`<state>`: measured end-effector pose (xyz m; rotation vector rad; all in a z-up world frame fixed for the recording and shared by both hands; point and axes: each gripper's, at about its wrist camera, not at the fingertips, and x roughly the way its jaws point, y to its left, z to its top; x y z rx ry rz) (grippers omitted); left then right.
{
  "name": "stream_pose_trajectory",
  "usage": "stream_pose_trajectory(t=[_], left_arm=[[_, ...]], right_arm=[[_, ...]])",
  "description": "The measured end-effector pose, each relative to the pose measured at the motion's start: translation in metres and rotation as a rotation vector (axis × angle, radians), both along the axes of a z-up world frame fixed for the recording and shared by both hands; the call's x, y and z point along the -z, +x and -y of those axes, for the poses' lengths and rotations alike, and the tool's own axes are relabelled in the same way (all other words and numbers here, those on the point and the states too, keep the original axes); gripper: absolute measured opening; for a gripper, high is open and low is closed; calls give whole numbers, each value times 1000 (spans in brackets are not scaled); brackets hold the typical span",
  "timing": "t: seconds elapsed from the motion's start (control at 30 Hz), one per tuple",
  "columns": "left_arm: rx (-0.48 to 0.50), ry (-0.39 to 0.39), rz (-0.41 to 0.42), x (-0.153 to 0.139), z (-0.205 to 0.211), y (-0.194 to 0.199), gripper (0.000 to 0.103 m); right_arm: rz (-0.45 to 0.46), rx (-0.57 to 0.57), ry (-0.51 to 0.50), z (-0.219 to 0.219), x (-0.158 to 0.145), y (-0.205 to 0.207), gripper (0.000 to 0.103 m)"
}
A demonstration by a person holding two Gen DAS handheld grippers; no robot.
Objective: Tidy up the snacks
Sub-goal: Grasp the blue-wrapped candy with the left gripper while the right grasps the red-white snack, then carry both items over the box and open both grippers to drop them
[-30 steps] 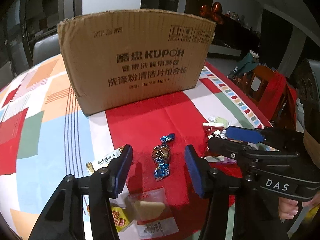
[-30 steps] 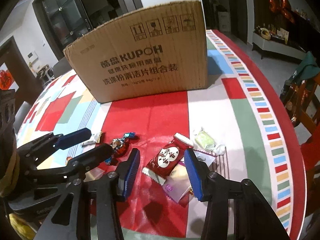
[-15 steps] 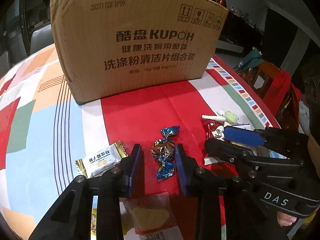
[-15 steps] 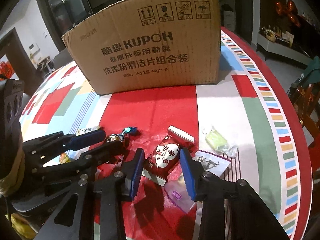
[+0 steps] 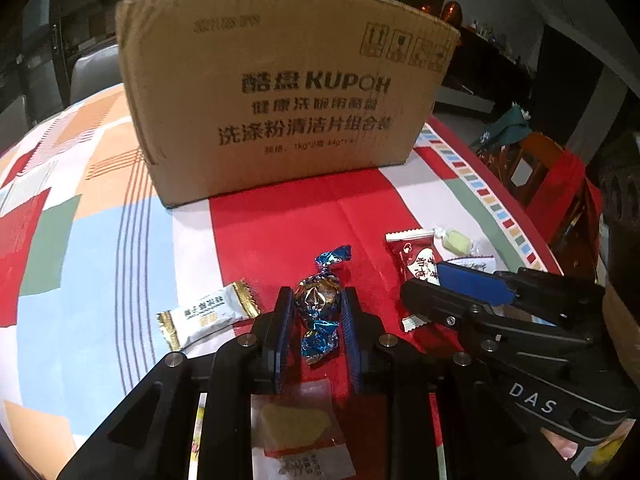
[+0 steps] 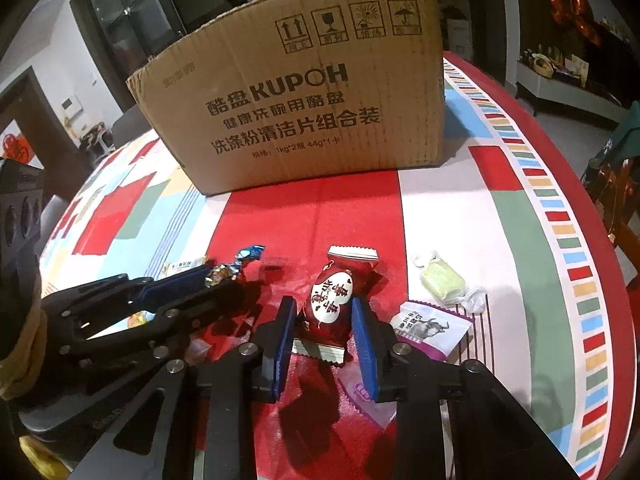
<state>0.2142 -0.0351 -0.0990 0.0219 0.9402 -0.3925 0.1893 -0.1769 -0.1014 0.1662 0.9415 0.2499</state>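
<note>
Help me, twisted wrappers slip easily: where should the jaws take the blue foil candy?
Grip the blue foil candy across its fat round middle, from above, as the left gripper does now. The twisted ends are thin and floppy.

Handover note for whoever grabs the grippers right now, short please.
Left gripper: jaws have just been closing, now pinched on the blue foil candy, still on the table.
Right gripper: jaws have just been closing around the red packet, pads at its sides.
Cardboard box stands behind the snacks; its inside is not visible.
Loose on the tablecloth: white-gold bar, green candy, purple-white sachet, clear-wrapped biscuit.
Left to do: lift both, probably into the box, then the rest.
</note>
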Motion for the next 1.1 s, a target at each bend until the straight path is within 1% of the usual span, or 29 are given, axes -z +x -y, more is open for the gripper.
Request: stream_pose_trajectory(t=[0.17,0.43,0.57,0.87,1.1], left_arm=[[-29,-17,12,-10,-6,-5,24],[-70,-66,44,-31,-9,-14,24],[-79,-78,70,-43,-9,-18,24],[-93,-107,151,-78,-12,-23,24],[-104,-135,222,-108,-18,-21,24]], right_arm=[[28,2,24,2,-8,-5,30],[95,-1,71,8,-33,-11,30],[135,-6,87,11,-47,-15,30],[222,-17,116,16,-84,-17,30],[300,-32,144,12,-114,-12,30]])
